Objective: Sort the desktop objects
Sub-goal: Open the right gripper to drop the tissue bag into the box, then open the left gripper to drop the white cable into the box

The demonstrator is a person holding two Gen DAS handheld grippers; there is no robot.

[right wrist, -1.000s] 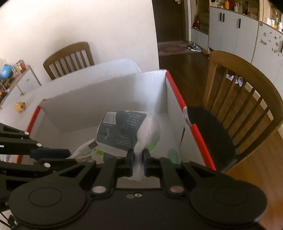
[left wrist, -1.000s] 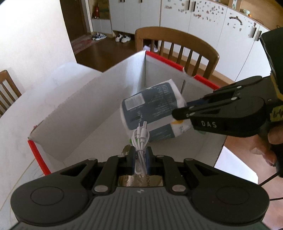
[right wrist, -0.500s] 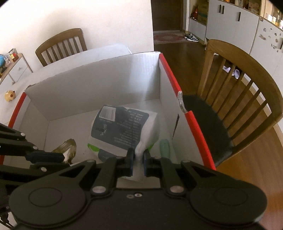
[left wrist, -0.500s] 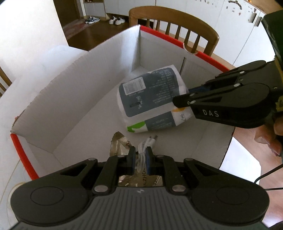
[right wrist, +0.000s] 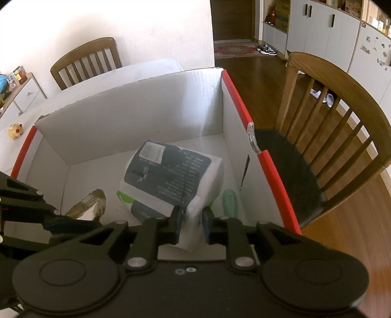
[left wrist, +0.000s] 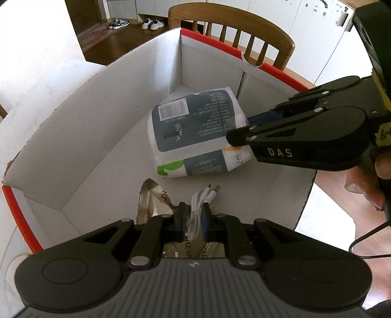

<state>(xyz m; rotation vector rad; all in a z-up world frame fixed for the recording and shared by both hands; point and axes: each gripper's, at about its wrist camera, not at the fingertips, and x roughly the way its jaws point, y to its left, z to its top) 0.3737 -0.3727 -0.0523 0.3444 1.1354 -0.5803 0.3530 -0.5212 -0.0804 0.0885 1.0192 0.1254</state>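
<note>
The left gripper (left wrist: 193, 217) is squeezing a bundled white cable (left wrist: 199, 208) and holding it low inside the white cardboard box (left wrist: 97, 117) with red edges. The cable's plugs are sticking out past the fingers, just above the box floor. The right gripper (right wrist: 191, 220) has just been opening its jaws a little, and the white end of the tissue pack (right wrist: 168, 181) is sitting between them. The pack is lying on the box floor. A crinkly brown wrapper (left wrist: 151, 198) is lying near the cable, and a pale green thing (right wrist: 229, 201) is lying beside the pack.

Wooden chair (right wrist: 342, 127) beside white cabinets (right wrist: 322, 31); shoes (left wrist: 136, 24) on dark floor.
</note>
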